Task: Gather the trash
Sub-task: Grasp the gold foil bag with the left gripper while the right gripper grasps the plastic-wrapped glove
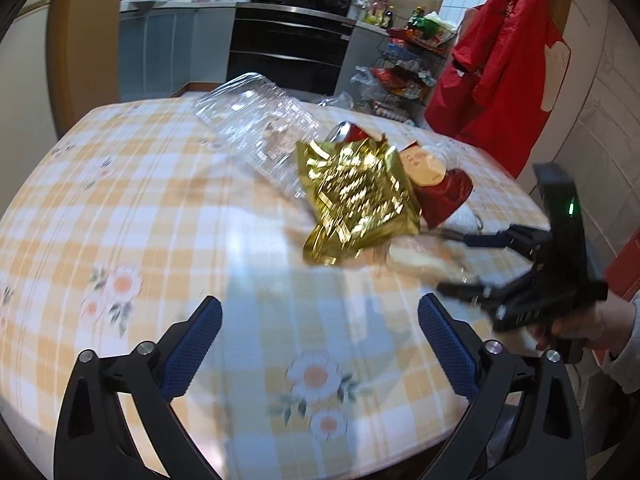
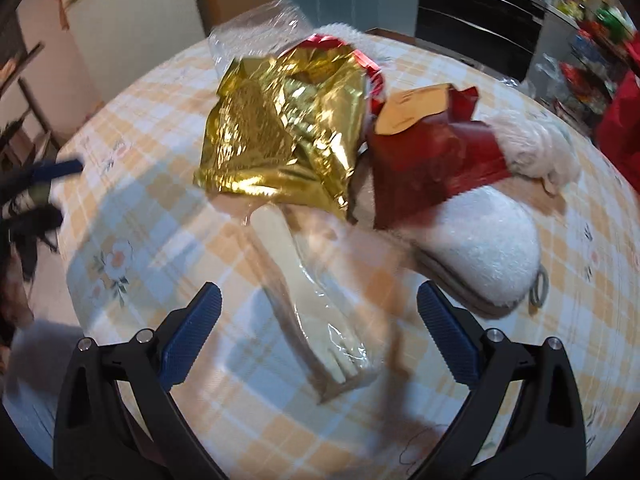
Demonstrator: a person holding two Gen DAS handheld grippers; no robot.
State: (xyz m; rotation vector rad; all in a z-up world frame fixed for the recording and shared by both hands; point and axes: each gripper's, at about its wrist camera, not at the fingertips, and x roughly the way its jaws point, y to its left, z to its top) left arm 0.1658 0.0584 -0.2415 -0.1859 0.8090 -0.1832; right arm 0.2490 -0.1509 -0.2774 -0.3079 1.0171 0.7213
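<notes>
Right gripper point(image 2: 319, 332), fingers wide, straddles the wrapped wooden fork point(image 2: 308, 300), its length running straight ahead; left gripper point(image 1: 320, 336), equally wide, hangs farther off.

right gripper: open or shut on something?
Open. In its own wrist view the right gripper has its blue pads spread wide, with the wrapped fork lying on the table between them, not pinched.

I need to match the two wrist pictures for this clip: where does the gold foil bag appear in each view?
Left wrist view: the gold foil bag lies right of centre, on the checked tablecloth.
Right wrist view: the gold foil bag lies in the upper middle, left of the red wrapper.
Shared landmark: the clear plastic container, just behind the bag in both.
</notes>
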